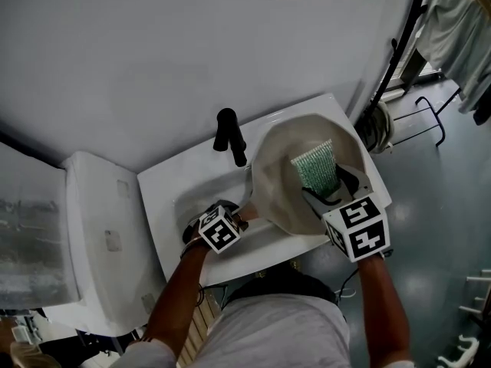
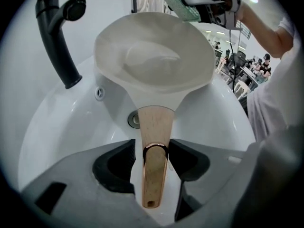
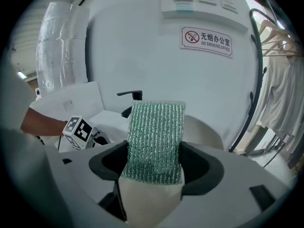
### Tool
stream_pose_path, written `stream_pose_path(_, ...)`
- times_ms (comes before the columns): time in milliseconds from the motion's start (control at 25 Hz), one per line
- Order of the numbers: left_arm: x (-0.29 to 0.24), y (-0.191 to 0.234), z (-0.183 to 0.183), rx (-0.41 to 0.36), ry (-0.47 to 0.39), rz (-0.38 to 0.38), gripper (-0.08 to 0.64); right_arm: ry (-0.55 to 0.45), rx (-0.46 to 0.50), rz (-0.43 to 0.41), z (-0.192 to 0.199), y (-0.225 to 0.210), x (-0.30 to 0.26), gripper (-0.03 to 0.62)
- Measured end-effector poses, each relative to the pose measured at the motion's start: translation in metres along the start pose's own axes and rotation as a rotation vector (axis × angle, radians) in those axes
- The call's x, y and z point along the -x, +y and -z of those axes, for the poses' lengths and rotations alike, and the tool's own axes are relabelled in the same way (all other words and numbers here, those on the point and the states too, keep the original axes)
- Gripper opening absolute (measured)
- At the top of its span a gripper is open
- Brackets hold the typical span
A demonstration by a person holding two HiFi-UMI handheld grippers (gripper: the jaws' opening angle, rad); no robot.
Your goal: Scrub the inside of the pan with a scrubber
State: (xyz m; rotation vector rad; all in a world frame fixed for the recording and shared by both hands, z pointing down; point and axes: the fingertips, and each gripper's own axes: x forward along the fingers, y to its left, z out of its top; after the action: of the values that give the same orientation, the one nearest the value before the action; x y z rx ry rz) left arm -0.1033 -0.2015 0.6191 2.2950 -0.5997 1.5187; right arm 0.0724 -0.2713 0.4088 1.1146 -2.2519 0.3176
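A cream pan point(image 1: 284, 194) lies tilted in the white basin point(image 1: 180, 186), its bowl facing up. Its wooden handle point(image 2: 155, 132) points back between the jaws of my left gripper point(image 2: 152, 152). The pads stand a little off the handle on both sides, so that gripper is open. My right gripper point(image 1: 326, 190) is shut on a green mesh scrubber point(image 3: 156, 132) with a cream underside. It holds the scrubber point(image 1: 316, 167) over the inside of the pan, near the right rim. Whether the scrubber touches the pan I cannot tell.
A black faucet point(image 1: 230, 136) rises at the back of the basin, left of the pan. The drain point(image 2: 133, 120) shows under the handle's root. A white toilet tank point(image 1: 100, 221) stands at the left. A wall is close behind; black rails point(image 1: 399, 67) and hanging clothes are at the right.
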Motion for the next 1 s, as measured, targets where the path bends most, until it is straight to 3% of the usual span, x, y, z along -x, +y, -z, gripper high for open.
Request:
stream_pose_path(320,0.072,0.018,-0.037,0.072,-0.233,-0.144,0.232,-0.078,-0.025,0.001,-0.017,-0.014,0.02,0.342)
stream_pose_path(480,0.136,0.027,-0.086,0.083,-0.469,-0.203,0.232,-0.149,-0.046,-0.02,-0.032,-0.017,0.03,0.342)
stream_pose_path(640,0.203,0.019,-0.14,0.126,-0.767,-0.166,0.232,-0.264,-0.077,-0.093,-0.056,-0.013,0.044,0.342)
stream_pose_path(720,0.233,0.013,-0.161,0.107,-0.885,-0.167,0.227,-0.339,-0.092,-0.135,-0.071,-0.01,0.053,0.342)
stream_pose_path(840,0.266,0.004,-0.184,0.057,-1.026,-0.186,0.197,-0.442,-0.086,-0.179,-0.092,-0.005,0.07,0.342)
stream_pose_path(1000,0.294,-0.006,-0.207,0.045,-1.151,-0.206,0.137,-0.553,-0.042,-0.208,-0.113,0.004,0.092,0.342)
